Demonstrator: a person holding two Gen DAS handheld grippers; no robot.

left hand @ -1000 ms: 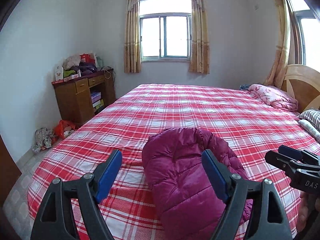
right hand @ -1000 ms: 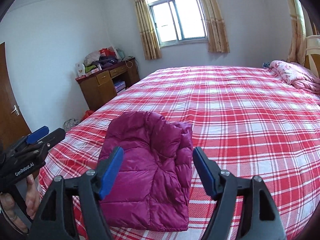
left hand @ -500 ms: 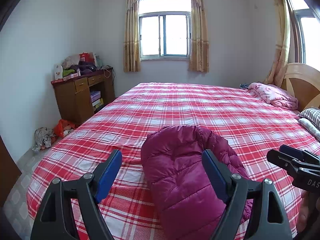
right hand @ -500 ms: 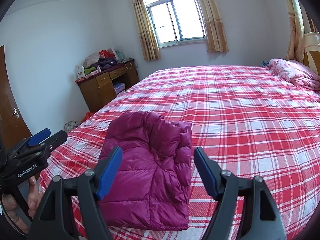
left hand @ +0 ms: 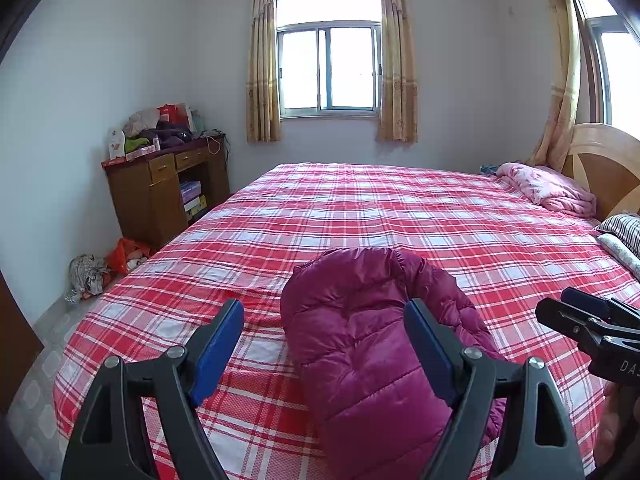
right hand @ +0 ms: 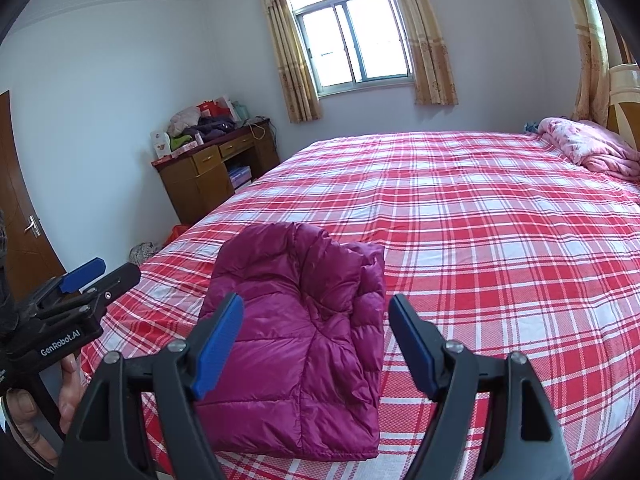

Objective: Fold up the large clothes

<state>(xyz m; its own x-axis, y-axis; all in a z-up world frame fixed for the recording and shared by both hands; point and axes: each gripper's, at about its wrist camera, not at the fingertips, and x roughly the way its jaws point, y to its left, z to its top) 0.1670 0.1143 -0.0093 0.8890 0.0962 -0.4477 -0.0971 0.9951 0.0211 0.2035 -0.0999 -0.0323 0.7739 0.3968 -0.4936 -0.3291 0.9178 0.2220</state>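
A magenta puffer jacket (left hand: 360, 340) lies folded into a compact bundle near the front edge of the red plaid bed (left hand: 380, 216); it also shows in the right wrist view (right hand: 296, 332). My left gripper (left hand: 324, 344) is open and empty, held above the jacket's left side. My right gripper (right hand: 316, 340) is open and empty, held above the jacket's near end. The right gripper shows at the right edge of the left wrist view (left hand: 592, 324), and the left gripper shows at the left edge of the right wrist view (right hand: 80, 288). Neither touches the jacket.
A pink quilt (left hand: 548, 188) lies by the wooden headboard (left hand: 604, 168), with pillows (left hand: 624, 236) at the right edge. A cluttered wooden desk (left hand: 164, 188) stands by the left wall, with bags (left hand: 104, 264) on the floor. A door (right hand: 20, 216) is at far left.
Both grippers have stayed open and nearly still above the folded jacket, with only a slight drift of view. The jacket has not moved.
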